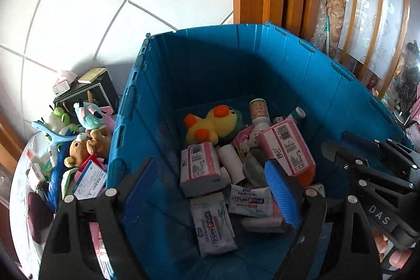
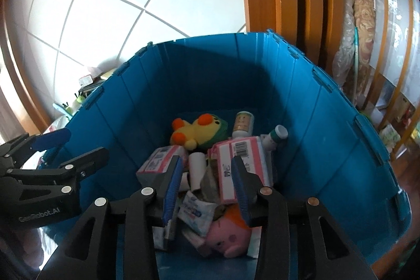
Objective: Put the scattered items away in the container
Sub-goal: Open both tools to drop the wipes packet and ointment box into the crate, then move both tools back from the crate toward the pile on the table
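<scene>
- Over the blue bin (image 1: pixel 147 122), the left gripper (image 1: pixel 210 175) stands wide apart with nothing between its fingers.
- Beside it, the right gripper (image 2: pixel 206 180) is partly parted above the pile, empty too.
- Down in the bin lie a duck toy (image 1: pixel 210 126), pink boxes (image 1: pixel 286 148), wipe packs (image 1: pixel 214 225), bottles (image 1: pixel 258 110) and a pink pig toy (image 2: pixel 227 236).
- Left of the bin, outside it, a bear toy (image 1: pixel 84 148) and other small items lie scattered on the table (image 1: pixel 21 222).

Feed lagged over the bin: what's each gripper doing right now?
Left gripper: open, holding nothing.
Right gripper: open, holding nothing.
</scene>
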Tool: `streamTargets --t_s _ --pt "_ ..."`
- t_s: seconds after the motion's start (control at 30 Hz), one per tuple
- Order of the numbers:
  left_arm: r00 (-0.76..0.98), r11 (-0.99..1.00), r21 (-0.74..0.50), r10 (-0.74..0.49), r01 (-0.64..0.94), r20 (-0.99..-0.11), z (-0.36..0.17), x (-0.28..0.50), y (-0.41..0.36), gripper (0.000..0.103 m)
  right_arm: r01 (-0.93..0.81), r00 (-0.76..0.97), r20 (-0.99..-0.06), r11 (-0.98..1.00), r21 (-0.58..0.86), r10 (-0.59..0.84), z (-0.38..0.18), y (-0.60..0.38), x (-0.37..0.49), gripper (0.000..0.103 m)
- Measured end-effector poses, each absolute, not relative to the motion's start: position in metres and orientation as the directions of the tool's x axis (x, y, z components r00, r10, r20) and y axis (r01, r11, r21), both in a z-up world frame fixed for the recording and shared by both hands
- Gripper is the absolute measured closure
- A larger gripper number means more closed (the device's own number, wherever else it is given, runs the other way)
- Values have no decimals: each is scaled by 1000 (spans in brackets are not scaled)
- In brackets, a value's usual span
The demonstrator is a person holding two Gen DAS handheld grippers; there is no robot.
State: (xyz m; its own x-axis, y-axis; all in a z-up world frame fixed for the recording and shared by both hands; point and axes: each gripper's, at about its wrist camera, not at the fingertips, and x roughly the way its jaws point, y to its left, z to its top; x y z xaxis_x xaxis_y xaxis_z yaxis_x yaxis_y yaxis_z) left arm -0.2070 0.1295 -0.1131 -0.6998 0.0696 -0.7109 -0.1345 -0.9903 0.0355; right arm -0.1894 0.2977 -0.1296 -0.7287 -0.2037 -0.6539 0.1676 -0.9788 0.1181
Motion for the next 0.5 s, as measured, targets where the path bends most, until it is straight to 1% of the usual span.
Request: streamTargets --t_s 0.1,0.17,0.23,0.4,0.5 --pt "-710 -992 39 60 -121 -701 -111 -198 127 19 174 -736 -642 -977 127 -215 -126 298 -180 63" --pt "-719 -993 40 53 -112 -693 -109 -192 126 19 180 -743 -632 -975 130 -221 -122 298 -174 56" --pt "-730 -994 42 46 -101 -682 -105 -184 125 19 190 -753 -617 -973 134 -232 -117 298 -167 53" --pt "-783 -998 51 -1 -40 -622 -89 -157 106 19 261 -769 -560 -951 165 -308 -105 285 -151 53" --pt "-810 -998 51 -68 47 -583 -78 -137 76 19 325 -772 -517 -928 180 -371 -99 266 -142 53"
